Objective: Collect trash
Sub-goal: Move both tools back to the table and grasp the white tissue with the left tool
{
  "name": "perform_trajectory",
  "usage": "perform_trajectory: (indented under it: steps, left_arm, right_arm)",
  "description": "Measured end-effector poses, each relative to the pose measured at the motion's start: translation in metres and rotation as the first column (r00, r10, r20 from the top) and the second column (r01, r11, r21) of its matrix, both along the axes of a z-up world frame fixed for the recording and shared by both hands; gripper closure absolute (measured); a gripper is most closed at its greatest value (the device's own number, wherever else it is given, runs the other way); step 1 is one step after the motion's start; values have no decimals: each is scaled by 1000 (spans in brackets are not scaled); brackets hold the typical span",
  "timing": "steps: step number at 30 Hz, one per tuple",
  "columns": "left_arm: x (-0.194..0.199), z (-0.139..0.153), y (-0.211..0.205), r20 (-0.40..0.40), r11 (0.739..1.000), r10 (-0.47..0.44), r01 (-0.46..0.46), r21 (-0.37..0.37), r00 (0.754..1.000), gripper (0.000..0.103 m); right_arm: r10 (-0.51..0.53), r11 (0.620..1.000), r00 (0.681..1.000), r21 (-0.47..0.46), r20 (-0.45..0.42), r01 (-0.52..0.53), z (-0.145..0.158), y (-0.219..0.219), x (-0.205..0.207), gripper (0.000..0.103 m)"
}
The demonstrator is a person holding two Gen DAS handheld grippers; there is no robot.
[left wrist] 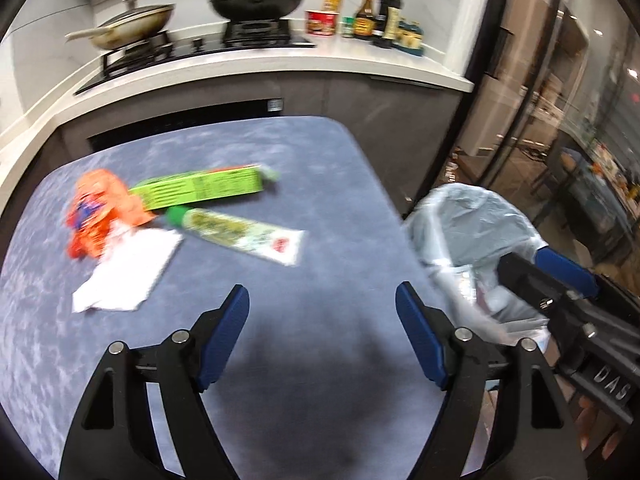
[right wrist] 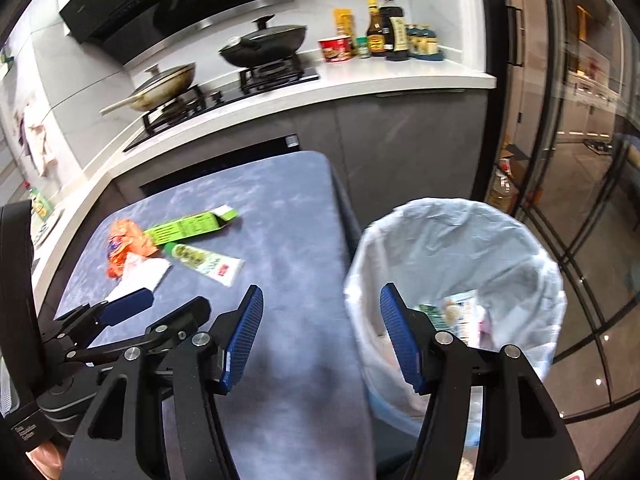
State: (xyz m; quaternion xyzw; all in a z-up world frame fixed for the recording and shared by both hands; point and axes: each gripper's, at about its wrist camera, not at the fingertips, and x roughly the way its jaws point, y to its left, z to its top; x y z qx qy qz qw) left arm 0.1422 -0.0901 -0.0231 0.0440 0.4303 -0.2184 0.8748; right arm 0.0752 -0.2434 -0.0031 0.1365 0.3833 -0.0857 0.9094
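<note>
On the blue table (left wrist: 320, 168) (right wrist: 288, 240) lie an orange wrapper (left wrist: 100, 212) (right wrist: 126, 240), a green box (left wrist: 200, 190) (right wrist: 188, 228), a white tube with a green cap (left wrist: 240, 234) (right wrist: 204, 262) and a white paper napkin (left wrist: 128, 272) (right wrist: 142, 276). My left gripper (left wrist: 322, 300) (right wrist: 156, 304) is open and empty above the table's near part. My right gripper (right wrist: 320, 300) (left wrist: 540, 264) is open and empty over the table's right edge, beside the bin (right wrist: 456, 264) (left wrist: 472, 232), which is lined with a pale bag and holds some trash.
Behind the table runs a kitchen counter (right wrist: 360, 80) with a stove, a pan (right wrist: 164, 84), a black wok (right wrist: 264, 44), bottles and a red cup (right wrist: 336, 49). A glass wall (right wrist: 580, 160) stands to the right of the bin.
</note>
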Motion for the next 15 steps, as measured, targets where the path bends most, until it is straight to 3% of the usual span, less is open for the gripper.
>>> perform_trajectory:
  steps: [6, 8, 15]
  left_arm:
    - [24, -14, 58, -35, 991, 134, -134, 7, 990, 30]
    - [32, -19, 79, -32, 983, 185, -184, 25, 982, 25]
    - [55, -33, 134, -34, 952, 301, -299, 59, 953, 25]
  right_arm:
    - [49, 999, 999, 2, -17, -49, -7, 26, 16, 44]
    - [67, 998, 998, -2, -22, -67, -9, 35, 21, 44]
    - [113, 994, 992, -7, -47, -114, -18, 59, 37, 43]
